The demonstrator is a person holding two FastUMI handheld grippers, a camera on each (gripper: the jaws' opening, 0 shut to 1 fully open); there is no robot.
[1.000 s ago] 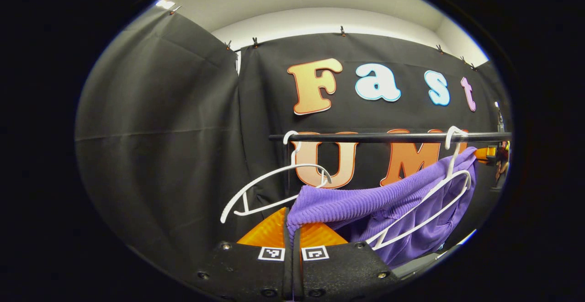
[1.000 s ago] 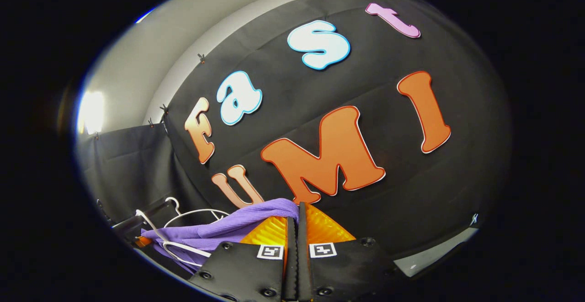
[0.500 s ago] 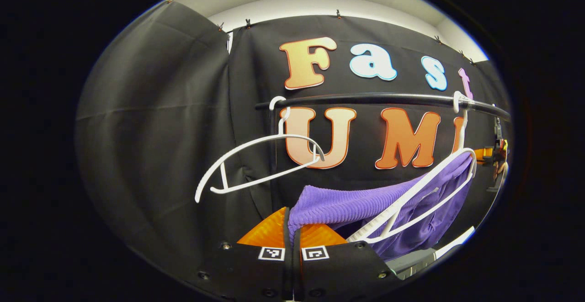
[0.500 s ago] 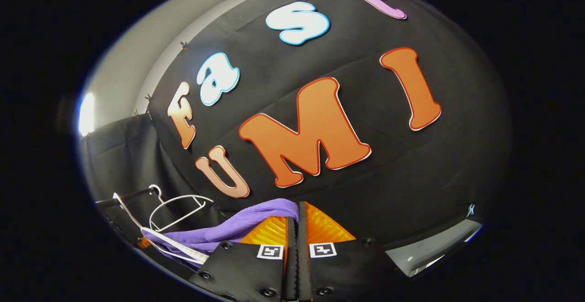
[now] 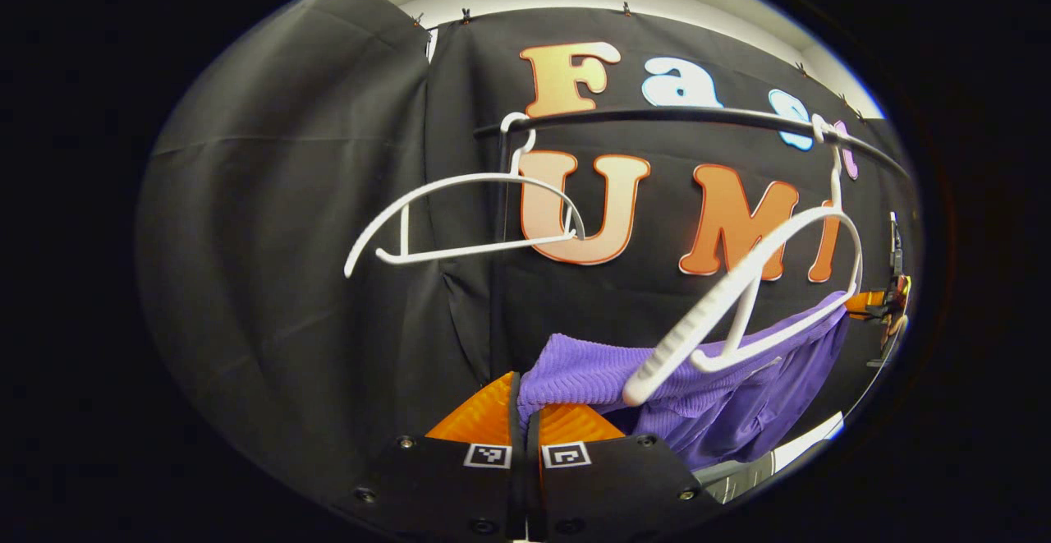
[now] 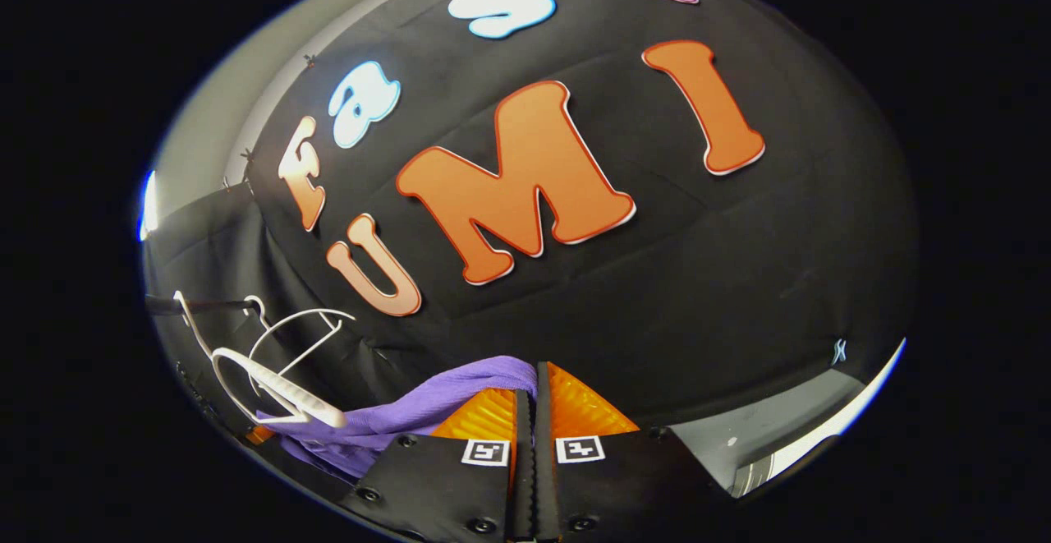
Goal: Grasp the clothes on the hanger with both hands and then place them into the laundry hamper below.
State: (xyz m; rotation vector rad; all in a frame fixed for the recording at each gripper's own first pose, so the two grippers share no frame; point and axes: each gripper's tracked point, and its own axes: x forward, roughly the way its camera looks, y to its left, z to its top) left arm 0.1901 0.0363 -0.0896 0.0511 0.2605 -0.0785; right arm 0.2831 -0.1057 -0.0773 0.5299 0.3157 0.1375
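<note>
While both grippers were clamped on the purple garment, the step in hand was judged to be the pull that frees it from the hanger — the drop into the hamper was not yet begun. In the left gripper view the left gripper had its orange fingers pressed together on a ribbed edge of the cloth, which rose from between them and ran rightward in a slack span toward the far gripper at the right edge. In the right gripper view the right gripper likewise had its fingers closed tight, with a fold of the same cloth pinched between them and trailing off to the left. The near white hanger hung tilted from the black rail, its upper arm bare and the cloth draped only about its lower bar, so that the garment appeared nearly clear of it. A second, empty hanger hung on the rail to the left, apart from the cloth. The next move seemed to call for drawing both ends down and away together — keeping the two grips firm — until the lower bar released the cloth, and then carrying it down to the hamper before opening the fingers.
</note>
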